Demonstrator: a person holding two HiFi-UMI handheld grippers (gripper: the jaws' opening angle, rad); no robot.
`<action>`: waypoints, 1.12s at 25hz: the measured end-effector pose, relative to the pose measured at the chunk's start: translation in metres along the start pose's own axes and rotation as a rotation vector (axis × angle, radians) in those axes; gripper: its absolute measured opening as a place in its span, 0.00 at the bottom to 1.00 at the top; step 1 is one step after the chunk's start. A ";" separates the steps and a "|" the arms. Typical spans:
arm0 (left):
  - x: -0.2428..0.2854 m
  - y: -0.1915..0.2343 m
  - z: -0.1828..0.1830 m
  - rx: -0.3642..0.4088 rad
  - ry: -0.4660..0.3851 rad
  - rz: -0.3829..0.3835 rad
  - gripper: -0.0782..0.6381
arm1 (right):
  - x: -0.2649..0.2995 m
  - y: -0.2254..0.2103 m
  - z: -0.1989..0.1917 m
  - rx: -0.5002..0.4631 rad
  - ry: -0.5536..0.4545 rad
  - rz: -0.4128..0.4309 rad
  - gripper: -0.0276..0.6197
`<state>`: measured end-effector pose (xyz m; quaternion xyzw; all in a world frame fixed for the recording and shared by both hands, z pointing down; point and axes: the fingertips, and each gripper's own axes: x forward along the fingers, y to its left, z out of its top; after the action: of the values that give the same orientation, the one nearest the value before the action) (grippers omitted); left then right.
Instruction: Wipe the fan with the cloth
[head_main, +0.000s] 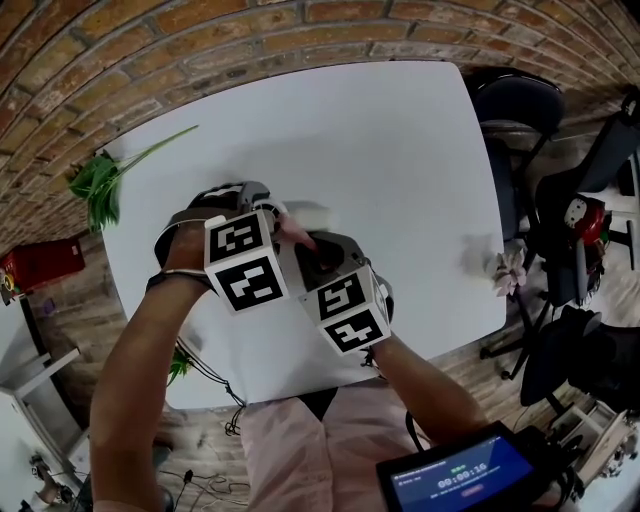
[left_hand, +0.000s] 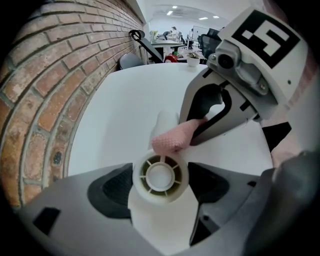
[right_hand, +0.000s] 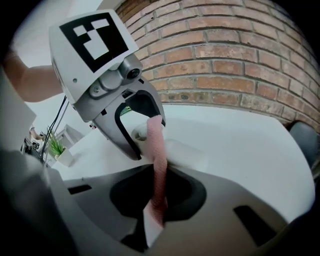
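Fan, small, round and white with a ring of slots in its end, sits clamped between the 2 jaws of the left gripper, which stand wide around its body, pads against either side. That gripper points steeply down over the white desk, near the person's side of it; whether the fan touches the desk I can't tell. The right gripper is pinched closed on a pink cloth, which stretches out from its jaws as a narrow strip, and the far end lies against the fan's rim. A brick wall runs along the desk's far side.
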<state>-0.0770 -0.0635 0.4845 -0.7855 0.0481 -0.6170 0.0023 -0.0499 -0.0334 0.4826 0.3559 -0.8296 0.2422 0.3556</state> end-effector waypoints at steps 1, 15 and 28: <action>0.000 0.000 0.000 0.000 0.001 0.000 0.60 | -0.001 -0.002 -0.002 0.009 0.003 0.000 0.10; 0.001 0.000 0.000 0.024 0.028 -0.010 0.60 | -0.017 -0.037 -0.016 0.092 0.008 -0.030 0.10; 0.006 -0.010 0.008 0.241 0.104 -0.037 0.61 | -0.041 -0.093 -0.014 0.116 -0.022 -0.101 0.10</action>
<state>-0.0672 -0.0545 0.4890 -0.7474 -0.0408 -0.6580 0.0826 0.0469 -0.0656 0.4739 0.4199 -0.7991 0.2678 0.3368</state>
